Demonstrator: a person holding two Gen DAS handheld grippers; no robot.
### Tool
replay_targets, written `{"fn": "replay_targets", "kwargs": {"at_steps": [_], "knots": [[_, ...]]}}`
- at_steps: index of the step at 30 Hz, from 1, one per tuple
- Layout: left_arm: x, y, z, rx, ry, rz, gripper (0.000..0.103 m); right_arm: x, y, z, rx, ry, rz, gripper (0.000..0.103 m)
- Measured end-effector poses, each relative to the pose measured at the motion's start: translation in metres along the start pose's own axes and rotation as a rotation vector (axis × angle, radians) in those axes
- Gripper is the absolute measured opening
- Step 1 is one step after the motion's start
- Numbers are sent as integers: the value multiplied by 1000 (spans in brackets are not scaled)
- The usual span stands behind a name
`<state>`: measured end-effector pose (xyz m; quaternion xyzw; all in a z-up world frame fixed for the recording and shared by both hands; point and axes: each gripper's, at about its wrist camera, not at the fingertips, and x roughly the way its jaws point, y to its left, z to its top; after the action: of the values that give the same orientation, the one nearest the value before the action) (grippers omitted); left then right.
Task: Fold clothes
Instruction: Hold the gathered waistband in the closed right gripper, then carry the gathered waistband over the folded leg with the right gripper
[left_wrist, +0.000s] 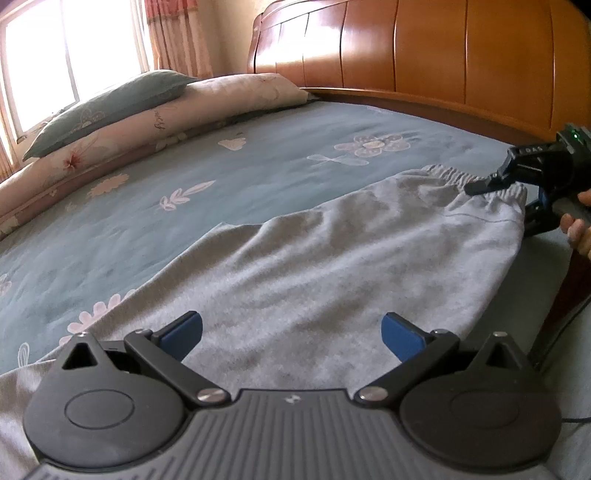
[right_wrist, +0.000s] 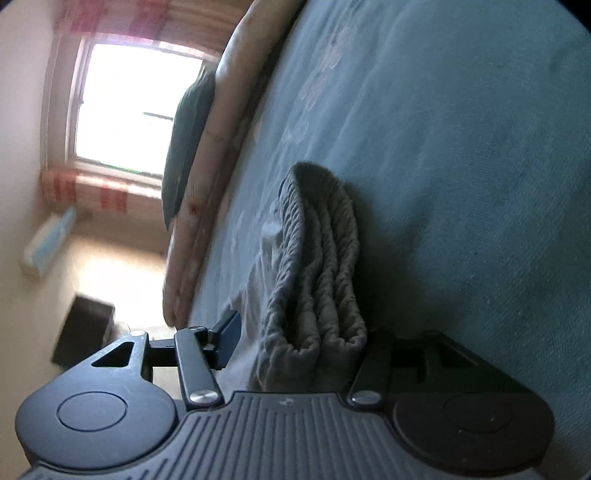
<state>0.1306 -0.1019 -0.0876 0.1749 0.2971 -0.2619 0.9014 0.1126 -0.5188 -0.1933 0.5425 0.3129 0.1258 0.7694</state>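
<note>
Grey sweatpants (left_wrist: 332, 258) lie flat on the blue flowered sheet (left_wrist: 258, 158), with the elastic waistband (left_wrist: 443, 177) at the far right. My left gripper (left_wrist: 291, 325) hovers open over the near part of the pants, nothing between its blue pads (left_wrist: 402, 339). My right gripper (left_wrist: 491, 195) sits at the waistband's right end, one finger above the fabric. In the right wrist view the picture is rolled sideways. There the bunched waistband (right_wrist: 317, 258) stands between the jaws of the right gripper (right_wrist: 301, 328). The one visible finger (right_wrist: 225, 343) stands slightly off the cloth; the other is hidden behind it.
Stacked pillows (left_wrist: 122, 114) lie along the far left of the bed. A wooden headboard (left_wrist: 424, 55) runs behind. A person's hand (left_wrist: 580, 225) holds the right gripper at the bed's right edge. A window (right_wrist: 122, 107) and a dark box (right_wrist: 85, 328) on the floor lie beyond.
</note>
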Motion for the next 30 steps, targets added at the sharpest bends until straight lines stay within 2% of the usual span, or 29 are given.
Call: {"fn": "replay_targets", "kwargs": {"at_steps": [1, 2, 6, 16, 20, 25, 30], "knots": [[0, 0, 0, 1, 1, 1, 102, 0, -2, 0, 0, 4, -12, 36], [0, 0, 0, 1, 1, 1, 102, -2, -6, 0, 3, 6, -19, 28], [0, 2, 0, -1, 9, 6, 102, -6, -12, -1, 19, -7, 13, 27], [-11, 17, -3, -14, 38, 42, 102, -6, 17, -12, -31, -73, -117, 30], [-14, 31, -9, -55, 81, 28, 102, -8, 46, -13, -102, -86, -166, 30], [-22, 50, -21, -119, 98, 14, 102, -10, 87, -14, -191, -71, -241, 30], [-28, 73, -31, -205, 128, -40, 102, -2, 133, -15, -224, -35, -262, 30]]}}
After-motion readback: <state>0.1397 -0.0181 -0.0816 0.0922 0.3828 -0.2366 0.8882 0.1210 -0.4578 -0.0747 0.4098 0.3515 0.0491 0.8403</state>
